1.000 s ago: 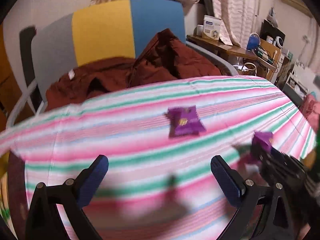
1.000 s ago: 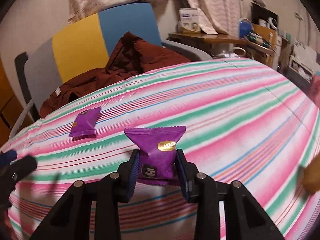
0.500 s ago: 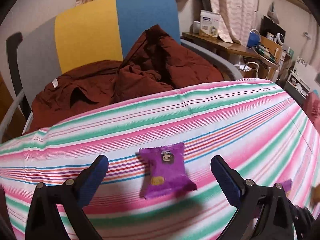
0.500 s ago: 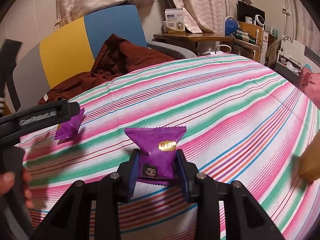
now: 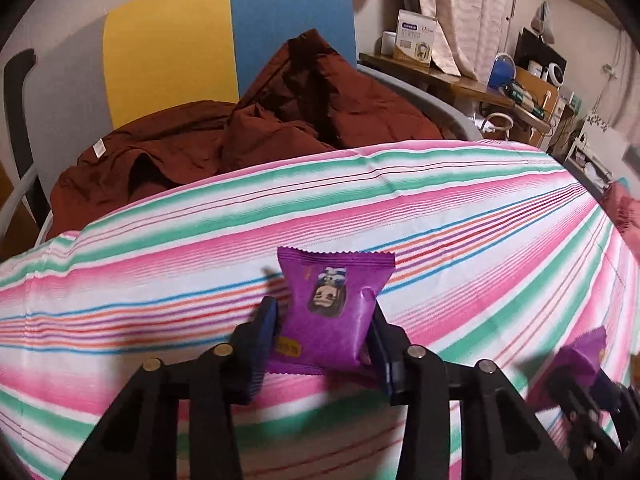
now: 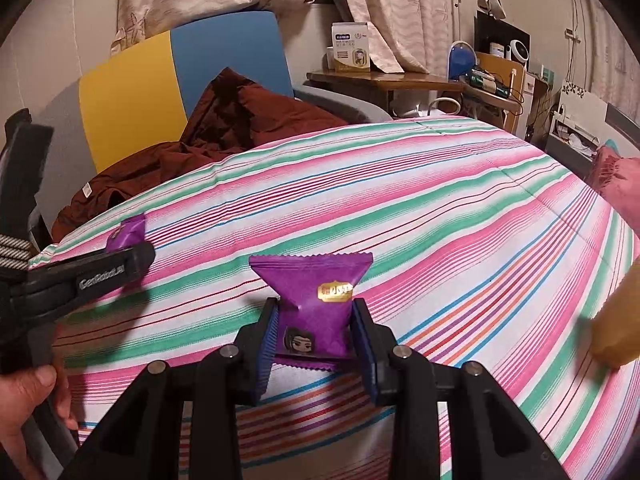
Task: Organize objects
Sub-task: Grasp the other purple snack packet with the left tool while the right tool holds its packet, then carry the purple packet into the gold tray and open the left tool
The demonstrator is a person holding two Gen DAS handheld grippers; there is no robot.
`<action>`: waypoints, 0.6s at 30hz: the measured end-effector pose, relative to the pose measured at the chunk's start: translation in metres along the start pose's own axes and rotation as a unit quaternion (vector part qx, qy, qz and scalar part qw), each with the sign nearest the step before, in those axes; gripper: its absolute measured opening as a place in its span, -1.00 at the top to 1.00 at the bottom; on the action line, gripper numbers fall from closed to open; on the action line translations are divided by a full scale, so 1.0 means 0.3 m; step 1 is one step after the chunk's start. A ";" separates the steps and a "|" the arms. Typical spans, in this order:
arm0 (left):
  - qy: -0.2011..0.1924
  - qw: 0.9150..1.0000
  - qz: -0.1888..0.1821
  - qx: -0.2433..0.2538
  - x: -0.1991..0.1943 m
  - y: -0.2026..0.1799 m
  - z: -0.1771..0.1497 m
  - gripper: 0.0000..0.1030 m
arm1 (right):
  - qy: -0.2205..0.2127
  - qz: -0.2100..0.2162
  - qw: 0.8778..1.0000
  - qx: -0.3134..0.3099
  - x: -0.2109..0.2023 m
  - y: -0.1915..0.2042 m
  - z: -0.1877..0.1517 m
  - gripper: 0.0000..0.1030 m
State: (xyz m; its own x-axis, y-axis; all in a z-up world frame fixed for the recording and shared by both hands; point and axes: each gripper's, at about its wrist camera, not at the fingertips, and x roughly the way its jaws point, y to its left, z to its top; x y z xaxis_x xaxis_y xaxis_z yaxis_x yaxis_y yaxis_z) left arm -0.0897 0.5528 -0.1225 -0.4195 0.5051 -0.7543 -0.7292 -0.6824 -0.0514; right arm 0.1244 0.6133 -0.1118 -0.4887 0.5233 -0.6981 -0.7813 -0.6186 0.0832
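Note:
Each gripper holds a purple snack packet over the striped cloth (image 5: pixel 460 216). My left gripper (image 5: pixel 322 330) is shut on a purple packet (image 5: pixel 332 304) with a cartoon face, near the table's far left edge. My right gripper (image 6: pixel 314 334) is shut on a second purple packet (image 6: pixel 316 300) with a gold label, held just above the cloth (image 6: pixel 440 208). In the right wrist view the left gripper (image 6: pixel 128 260) shows at the left with its packet (image 6: pixel 128 234) poking out. In the left wrist view the right gripper's packet (image 5: pixel 576 360) shows at the lower right.
A chair (image 5: pixel 224 40) with yellow and blue back stands behind the table, a dark red garment (image 5: pixel 280 120) piled on it. A cluttered wooden desk (image 6: pixel 400 78) lies at the back right. A blurred yellow-orange object (image 6: pixel 618 320) sits at the right edge.
My left gripper moved forward to the packet lying on the cloth and closed on it. My right gripper kept its packet and shifted little.

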 end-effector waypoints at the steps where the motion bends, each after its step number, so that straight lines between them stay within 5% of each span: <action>1: -0.002 1.000 -0.001 -0.004 -0.010 0.008 -0.009 0.19 | -0.001 -0.001 1.000 -0.001 -0.001 0.001 -0.001 0.31; 18: -0.056 0.998 -0.019 -0.024 -0.343 0.104 -0.216 0.33 | -0.014 -0.017 0.999 -0.026 -0.016 0.032 0.001 0.32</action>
State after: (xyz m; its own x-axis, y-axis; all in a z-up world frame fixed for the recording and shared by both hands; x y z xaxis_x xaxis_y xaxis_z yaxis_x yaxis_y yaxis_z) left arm -0.0342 0.4453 -0.0891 -0.4526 0.5847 -0.6732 -0.7200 -0.6850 -0.1109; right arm 0.1191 0.6049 -0.1075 -0.4741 0.5599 -0.6795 -0.7760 -0.6303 0.0221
